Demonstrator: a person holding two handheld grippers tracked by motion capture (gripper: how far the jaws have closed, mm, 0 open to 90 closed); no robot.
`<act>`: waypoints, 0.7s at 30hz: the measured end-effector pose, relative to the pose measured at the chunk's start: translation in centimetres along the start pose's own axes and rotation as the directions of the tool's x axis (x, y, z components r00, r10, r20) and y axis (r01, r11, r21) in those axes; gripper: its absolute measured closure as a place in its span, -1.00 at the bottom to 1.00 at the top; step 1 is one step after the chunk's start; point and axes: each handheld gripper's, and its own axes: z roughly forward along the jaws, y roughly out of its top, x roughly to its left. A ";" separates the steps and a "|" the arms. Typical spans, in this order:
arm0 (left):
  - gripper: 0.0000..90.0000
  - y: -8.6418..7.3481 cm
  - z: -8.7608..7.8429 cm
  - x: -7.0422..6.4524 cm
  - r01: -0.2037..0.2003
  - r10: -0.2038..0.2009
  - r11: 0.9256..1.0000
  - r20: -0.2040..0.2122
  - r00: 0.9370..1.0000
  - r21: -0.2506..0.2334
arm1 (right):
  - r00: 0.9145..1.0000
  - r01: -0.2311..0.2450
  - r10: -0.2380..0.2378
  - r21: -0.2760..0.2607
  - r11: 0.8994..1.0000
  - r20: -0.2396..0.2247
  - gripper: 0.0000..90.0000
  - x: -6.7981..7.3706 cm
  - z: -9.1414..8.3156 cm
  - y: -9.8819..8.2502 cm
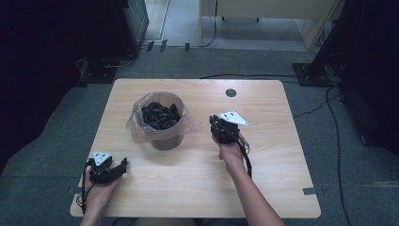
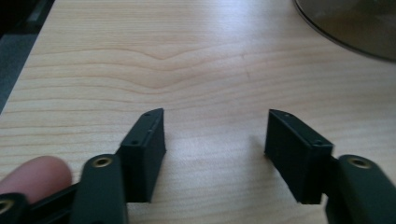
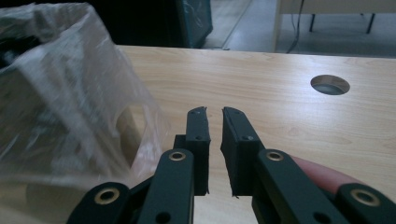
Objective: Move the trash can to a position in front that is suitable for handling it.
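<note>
Left hand-held gripper (image 1: pixel 123 165) low at the near left corner of the wooden surface (image 1: pixel 263 188), gripped by the left hand (image 1: pixel 99 192) – jaws apart at a middling gap, nothing between them, only bare wood. Right hand-held gripper (image 1: pixel 214 123) raised over the middle of the surface, forearm reaching in from the near edge, right hand (image 1: pixel 230 151) wrapped around the body – jaws drawn to a narrow slit, empty. Bin (image 1: pixel 160 120) with a clear plastic liner, full of dark scraps, standing upright just to the left of the right hand-held gripper, near but apart.
</note>
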 end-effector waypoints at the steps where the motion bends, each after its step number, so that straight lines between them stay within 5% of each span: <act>1: -0.07 0.2 0.1 0.0 0.011 -0.011 1.000 -0.001 1.000 0.000 | 1.000 0.000 0.000 0.000 1.000 0.000 0.85 0.0 0.0 0.0; 4: 0.10 1.1 -0.1 -0.4 0.051 -0.051 0.998 0.007 0.999 -0.022 | 1.000 -0.017 0.017 -0.002 1.000 0.000 0.94 0.6 1.7 0.9; 13: 0.24 5.0 -0.2 -2.0 0.058 -0.059 0.993 -0.007 0.998 -0.102 | 1.000 -0.022 0.023 0.041 0.999 -0.010 0.98 2.1 4.8 1.4; 21: 0.39 9.7 1.4 -2.6 0.091 -0.100 0.979 -0.041 0.994 -0.180 | 0.999 -0.030 0.031 0.037 0.999 -0.015 0.98 2.7 5.9 1.7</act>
